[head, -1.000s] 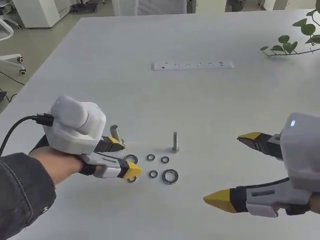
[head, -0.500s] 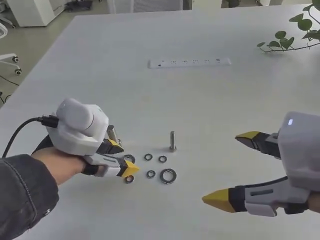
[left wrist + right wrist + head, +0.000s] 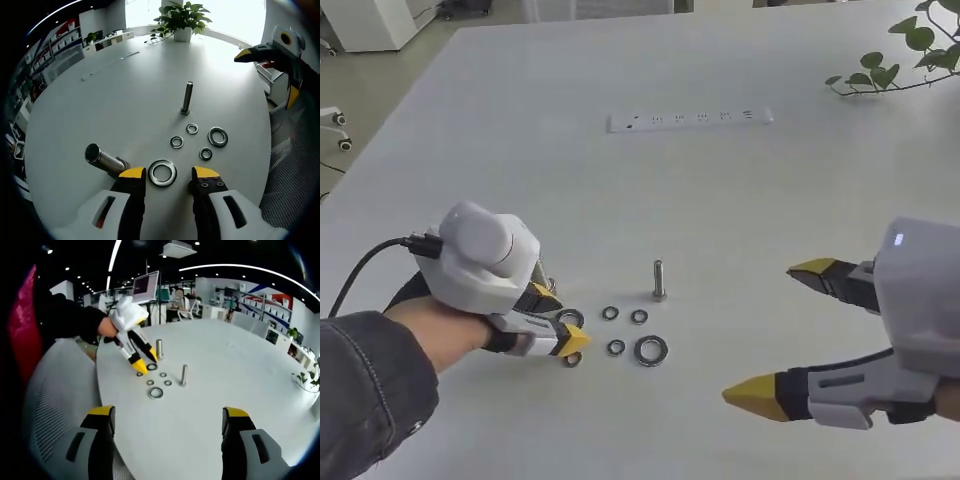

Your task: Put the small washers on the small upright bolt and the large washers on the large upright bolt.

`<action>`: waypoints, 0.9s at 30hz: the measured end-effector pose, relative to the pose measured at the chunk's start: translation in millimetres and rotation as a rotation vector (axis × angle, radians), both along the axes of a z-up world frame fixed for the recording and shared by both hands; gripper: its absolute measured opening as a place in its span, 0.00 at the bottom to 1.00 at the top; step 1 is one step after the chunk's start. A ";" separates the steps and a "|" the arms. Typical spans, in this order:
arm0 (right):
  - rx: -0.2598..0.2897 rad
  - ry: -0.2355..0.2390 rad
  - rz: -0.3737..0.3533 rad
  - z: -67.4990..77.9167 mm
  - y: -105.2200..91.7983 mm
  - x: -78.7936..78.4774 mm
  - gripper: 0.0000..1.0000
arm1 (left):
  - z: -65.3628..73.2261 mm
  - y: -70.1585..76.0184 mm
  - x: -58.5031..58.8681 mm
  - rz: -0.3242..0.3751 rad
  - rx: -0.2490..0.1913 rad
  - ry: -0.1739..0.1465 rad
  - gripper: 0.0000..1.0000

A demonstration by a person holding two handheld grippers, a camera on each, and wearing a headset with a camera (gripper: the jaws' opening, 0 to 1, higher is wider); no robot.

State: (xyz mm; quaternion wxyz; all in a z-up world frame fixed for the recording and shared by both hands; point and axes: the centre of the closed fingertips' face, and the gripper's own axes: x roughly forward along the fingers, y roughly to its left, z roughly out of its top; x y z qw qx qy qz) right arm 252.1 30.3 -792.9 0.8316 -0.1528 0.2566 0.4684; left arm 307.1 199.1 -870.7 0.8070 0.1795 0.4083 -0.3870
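Status on white table: nothing threaded, all washers left to place. White, yellow-tipped right gripper at 4 o'clock, jaws spread, empty. Matching left gripper is released, straddling a large steel washer without pinching it. Large grey upright bolt at that washer's 10 o'clock, bare. Small steel upright bolt bare. Second large washer and small steel washers lie loose at its 6–7 o'clock. Against 1.0 s ago: layout unchanged; left gripper hides more of the large bolt.

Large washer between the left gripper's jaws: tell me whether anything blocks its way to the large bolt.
No other part lies between the large washer and the large bolt beside it. The open left gripper straddles the washer, so one of its own jaws stands between the two.
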 end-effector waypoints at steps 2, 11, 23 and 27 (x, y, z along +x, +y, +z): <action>0.001 0.003 -0.002 -0.2 -0.5 0.1 0.89 | -0.1 -0.2 1.0 0.002 0.006 -0.010 0.34; 0.007 0.000 -0.009 1.1 -1.1 1.7 0.89 | 0.3 1.8 3.3 -0.006 0.023 -0.024 0.30; 0.008 0.001 -0.010 0.4 -1.6 1.6 0.88 | 0.0 3.0 2.8 -0.019 0.031 -0.022 0.28; 0.011 -0.001 -0.009 1.0 -0.7 1.7 0.88 | 0.2 4.9 3.0 -0.018 0.034 -0.024 0.24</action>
